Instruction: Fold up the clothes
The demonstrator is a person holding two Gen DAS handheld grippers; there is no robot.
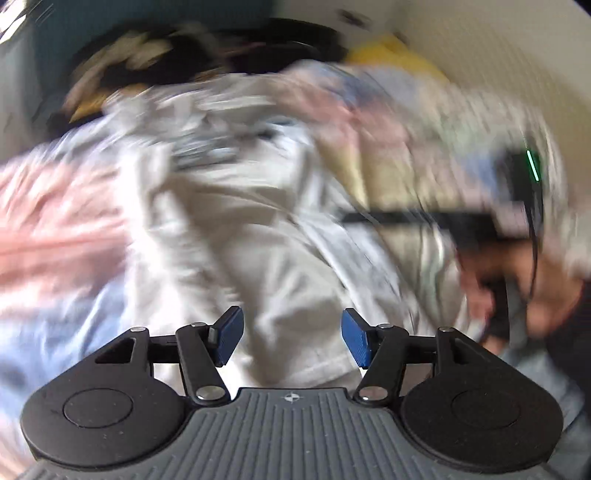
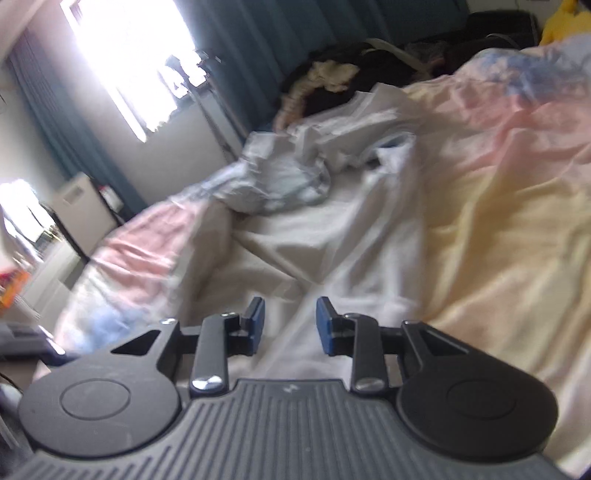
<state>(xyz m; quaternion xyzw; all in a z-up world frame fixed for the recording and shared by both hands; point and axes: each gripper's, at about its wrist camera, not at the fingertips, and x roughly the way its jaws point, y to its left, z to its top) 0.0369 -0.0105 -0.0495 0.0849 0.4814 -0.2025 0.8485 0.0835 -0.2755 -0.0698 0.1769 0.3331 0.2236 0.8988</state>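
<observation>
A white garment (image 1: 258,236) lies spread and creased on the bed, blurred by motion in the left wrist view. My left gripper (image 1: 292,338) hangs open just above its near part, nothing between the blue pads. In the right wrist view the same white garment (image 2: 332,236) runs from the fingers up to a crumpled bunch (image 2: 280,177) of white and pale blue cloth. My right gripper (image 2: 290,326) is open over the garment's near edge and holds nothing. In the left wrist view, a hand holds the right gripper's body (image 1: 491,225) at the right, its fingers blurred.
The bed carries a pastel pink, yellow and blue cover (image 2: 498,184). Dark clothes and a cream item (image 2: 332,77) are piled at the far end, with something yellow (image 2: 565,18) in the corner. A bright window (image 2: 136,55) with teal curtains and white furniture (image 2: 85,203) stand left of the bed.
</observation>
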